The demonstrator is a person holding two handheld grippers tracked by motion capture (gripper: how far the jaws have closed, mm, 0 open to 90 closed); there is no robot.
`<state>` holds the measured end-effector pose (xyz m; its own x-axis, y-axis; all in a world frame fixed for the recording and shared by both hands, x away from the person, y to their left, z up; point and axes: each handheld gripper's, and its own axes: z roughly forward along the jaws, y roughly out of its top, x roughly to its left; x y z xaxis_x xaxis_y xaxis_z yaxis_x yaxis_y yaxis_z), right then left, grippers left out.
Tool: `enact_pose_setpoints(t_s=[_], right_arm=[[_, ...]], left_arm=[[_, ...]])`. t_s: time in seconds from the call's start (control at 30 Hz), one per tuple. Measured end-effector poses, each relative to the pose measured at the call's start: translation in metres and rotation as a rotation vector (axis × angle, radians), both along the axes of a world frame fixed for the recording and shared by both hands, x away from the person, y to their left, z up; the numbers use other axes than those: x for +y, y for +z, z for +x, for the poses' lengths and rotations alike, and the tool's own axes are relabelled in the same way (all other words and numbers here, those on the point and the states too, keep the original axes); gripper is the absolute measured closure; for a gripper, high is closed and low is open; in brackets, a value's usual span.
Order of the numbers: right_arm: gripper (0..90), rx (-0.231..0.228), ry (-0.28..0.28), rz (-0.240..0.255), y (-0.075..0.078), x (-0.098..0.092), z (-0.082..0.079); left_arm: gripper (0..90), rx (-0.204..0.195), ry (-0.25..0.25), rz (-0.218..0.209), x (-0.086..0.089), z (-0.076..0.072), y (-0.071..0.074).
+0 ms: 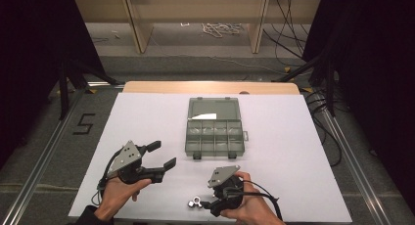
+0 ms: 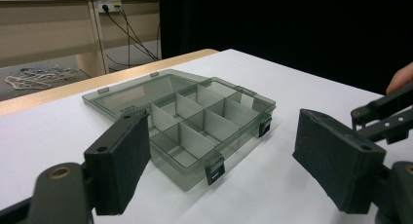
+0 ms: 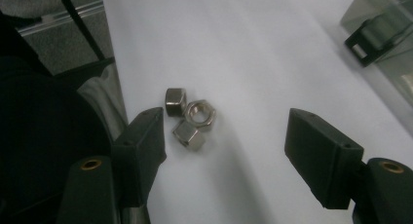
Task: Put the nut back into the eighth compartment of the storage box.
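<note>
Right gripper (image 3: 224,153) spread wide over three hex nuts (image 3: 190,119) clustered near table's front edge; I'd centre on one nut before pinching. Left gripper (image 1: 161,154) spread, empty, facing open compartment box (image 1: 214,135) mid-table.

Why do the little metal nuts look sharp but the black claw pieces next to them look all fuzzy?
In the right gripper view the nuts are in focus, while the right claw sits too near the lens, so its jaws blur. In the left gripper view the open box looks fairly sharp and the left claw soft. The high view is dark around the bright table.
</note>
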<state>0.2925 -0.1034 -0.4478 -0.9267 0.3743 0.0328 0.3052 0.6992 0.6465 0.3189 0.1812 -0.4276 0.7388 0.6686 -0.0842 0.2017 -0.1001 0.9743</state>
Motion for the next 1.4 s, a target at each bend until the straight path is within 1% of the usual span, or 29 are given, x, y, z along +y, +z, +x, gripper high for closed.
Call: enact_pose_setpoints(t_s=[0.1,0.13,0.17,0.23,0.27,0.37,0.43,0.47,0.53,0.57,0.6,0.63,0.67,0.7,0.73,0.77,0.83,0.93,0.97,1.0,1.03,1.13,1.17,1.23,1.37,1.4], right_arm=[[34.1,0.013,0.013,-0.028,-0.005,0.003,-0.001],[34.1,0.013,0.013,-0.028,-0.005,0.003,-0.001],[34.9,0.017,0.026,-0.047,-0.006,0.004,-0.001],[35.4,0.018,0.028,-0.055,-0.007,0.004,-0.002],[37.5,0.021,0.041,-0.066,-0.008,0.006,-0.002],[39.6,0.022,0.056,-0.077,-0.008,0.007,-0.003],[43.9,0.027,0.073,-0.094,-0.010,0.009,-0.003],[43.9,0.027,0.073,-0.094,-0.010,0.009,-0.003],[47.0,0.030,0.092,-0.116,-0.012,0.011,-0.003],[48.2,0.027,0.097,-0.127,-0.012,0.012,-0.003],[48.2,0.027,0.097,-0.127,-0.012,0.012,-0.003],[49.3,0.032,0.105,-0.135,-0.013,0.013,-0.004],[50.2,0.021,0.110,-0.143,-0.013,0.014,-0.004],[51.5,0.027,0.128,-0.162,-0.013,0.016,-0.004],[52.4,0.026,0.131,-0.172,-0.013,0.017,-0.005],[52.4,0.026,0.131,-0.172,-0.013,0.017,-0.005],[54.2,0.022,0.146,-0.196,-0.013,0.022,-0.006],[56.3,0.021,0.152,-0.196,-0.014,0.023,-0.006],[57.0,0.027,0.149,-0.199,-0.014,0.024,-0.006],[57.6,0.027,0.148,-0.199,-0.014,0.024,-0.006],[57.6,0.031,0.143,-0.201,-0.015,0.025,-0.006],[59.5,0.031,0.142,-0.201,-0.016,0.026,-0.006],[60.4,0.041,0.135,-0.202,-0.016,0.027,-0.006],[62.2,0.043,0.132,-0.200,-0.017,0.028,-0.006],[64.5,0.035,0.138,-0.216,-0.018,0.030,-0.006],[65.9,0.038,0.148,-0.217,-0.020,0.030,-0.006]], left_arm=[[20.4,0.002,-0.001,0.002,-0.001,-0.001,0.000],[20.4,0.002,-0.003,0.002,-0.001,-0.001,0.000],[20.4,0.003,-0.002,0.002,-0.001,-0.001,0.000],[20.4,0.002,-0.002,0.004,-0.001,0.000,0.000],[20.4,0.002,-0.002,0.004,-0.001,0.000,-0.001],[20.4,0.003,-0.001,0.004,-0.001,0.000,-0.001],[20.5,0.003,-0.002,0.007,0.000,0.000,-0.001],[20.5,0.007,-0.003,-0.005,-0.001,0.001,-0.002],[20.5,0.006,0.003,0.011,0.000,0.001,-0.002],[20.5,0.007,0.003,0.013,0.000,0.002,-0.002],[20.5,0.013,0.006,0.011,0.000,0.002,-0.002],[20.5,0.004,0.002,0.020,0.001,0.003,-0.002],[20.5,0.012,0.011,0.014,0.001,0.002,-0.002],[20.5,0.010,0.011,0.015,0.001,0.003,-0.002],[20.5,0.014,0.015,0.015,0.002,0.003,-0.002],[20.5,0.014,0.015,0.014,0.002,0.003,-0.003],[20.5,0.007,0.007,0.011,0.002,0.004,-0.003],[20.6,0.014,0.011,0.004,0.001,0.003,-0.003],[20.8,0.010,0.009,0.009,0.001,0.003,-0.003],[20.9,0.017,0.011,0.002,0.001,0.003,-0.004],[20.9,0.012,0.015,0.015,0.001,0.003,-0.003],[21.0,0.013,0.014,0.015,0.001,0.003,-0.003],[20.9,0.013,0.014,0.014,0.001,0.003,-0.003],[20.9,0.017,0.015,0.014,0.001,0.003,-0.004],[21.0,0.018,0.014,0.017,0.001,0.003,-0.004],[21.0,0.018,0.015,0.017,0.001,0.003,-0.004]])
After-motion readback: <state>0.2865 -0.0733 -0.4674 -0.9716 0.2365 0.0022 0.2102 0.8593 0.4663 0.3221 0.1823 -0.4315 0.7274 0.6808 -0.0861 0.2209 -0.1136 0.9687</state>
